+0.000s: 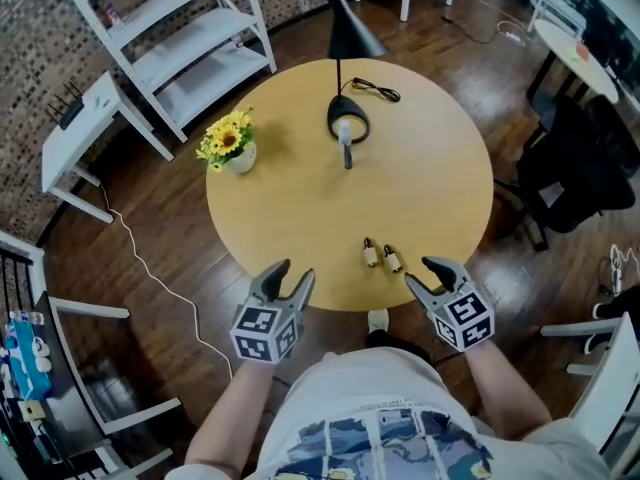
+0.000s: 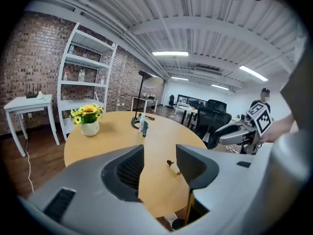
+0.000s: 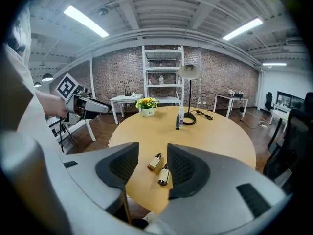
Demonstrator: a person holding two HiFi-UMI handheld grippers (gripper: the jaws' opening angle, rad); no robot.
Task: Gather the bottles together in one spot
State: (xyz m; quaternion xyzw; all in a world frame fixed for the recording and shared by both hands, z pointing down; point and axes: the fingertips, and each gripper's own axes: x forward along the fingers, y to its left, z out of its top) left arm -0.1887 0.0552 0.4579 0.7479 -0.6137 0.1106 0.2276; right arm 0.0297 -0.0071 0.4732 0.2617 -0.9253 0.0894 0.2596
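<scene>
We take the lamp (image 1: 352, 30) on the round table (image 1: 290, 218) as the reference; every position below refers to it. A white bottle (image 1: 343, 132) stands upright at the lamp's base; we cannot tell whether it rests on the base or just against it. A dark bottle (image 1: 348, 157) stands upright just beside that base, on the side facing the person. The first brown bottle (image 1: 370, 253) and the second brown bottle (image 1: 392, 259) lie on their sides well apart from the lamp, near the table edge closest to the person; they lie just beside each other.

The left gripper (image 1: 294, 271) hovers at that same edge, well apart from the lamp and to one side of the brown bottles; its jaws stand apart and we see nothing between the pads. The right gripper (image 1: 421, 272) hovers at the edge on the other side of the brown bottles; its jaws stand partly apart and grip nothing; in the right gripper view both brown bottles show through the gap, lying on the table beyond the pads.

A flower pot (image 1: 240, 158) stands on the table well to the side of the lamp.
</scene>
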